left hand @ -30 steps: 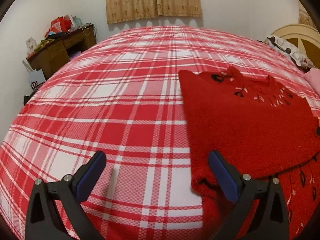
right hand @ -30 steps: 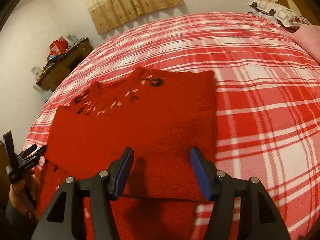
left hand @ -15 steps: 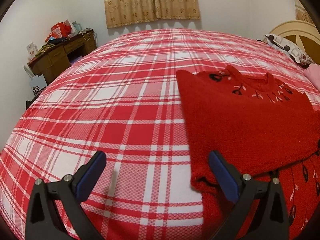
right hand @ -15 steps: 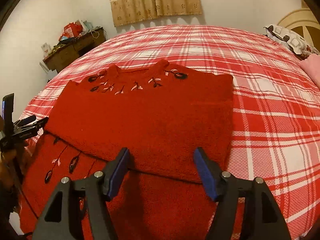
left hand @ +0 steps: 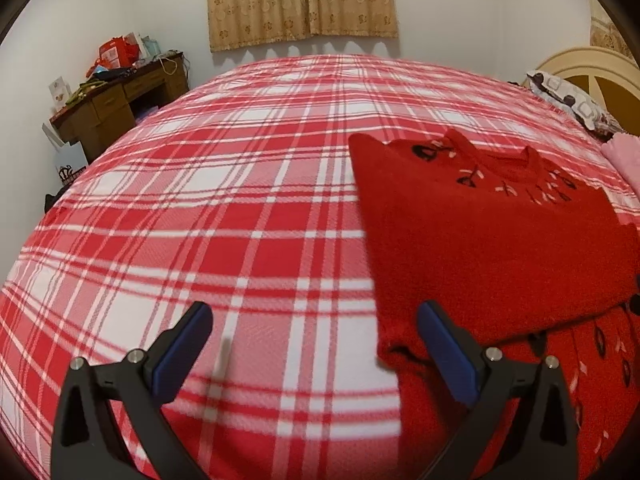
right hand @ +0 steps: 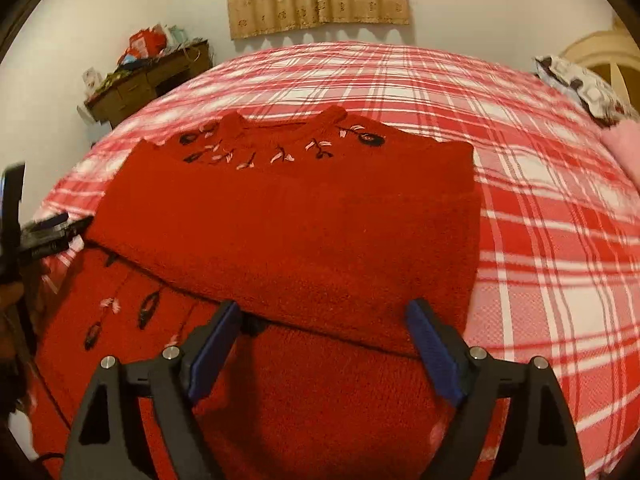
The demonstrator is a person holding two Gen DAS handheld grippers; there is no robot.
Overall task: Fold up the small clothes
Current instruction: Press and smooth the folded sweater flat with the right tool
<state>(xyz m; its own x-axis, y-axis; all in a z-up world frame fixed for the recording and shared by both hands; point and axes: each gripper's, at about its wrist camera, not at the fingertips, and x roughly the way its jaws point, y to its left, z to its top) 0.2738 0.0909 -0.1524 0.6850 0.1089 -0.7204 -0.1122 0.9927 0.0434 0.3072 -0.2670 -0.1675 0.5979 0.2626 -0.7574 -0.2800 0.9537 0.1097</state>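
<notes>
Partly folded, a fuzzy red knitted sweater (right hand: 304,232) with black and pink embroidered flowers lies on a bed covered by a red-and-white plaid bedspread (left hand: 240,208), its upper layer doubled over the lower part. Above its near edge hangs the right gripper (right hand: 324,340), blue-padded jaws apart and holding nothing. At the sweater's left corner, the left gripper (left hand: 316,344) hovers mostly over bare plaid, jaws likewise spread wide and empty. Beyond stand a cluttered wooden desk (left hand: 116,108), beige patterned curtains (left hand: 300,0) and a patterned pillow (left hand: 568,100).
</notes>
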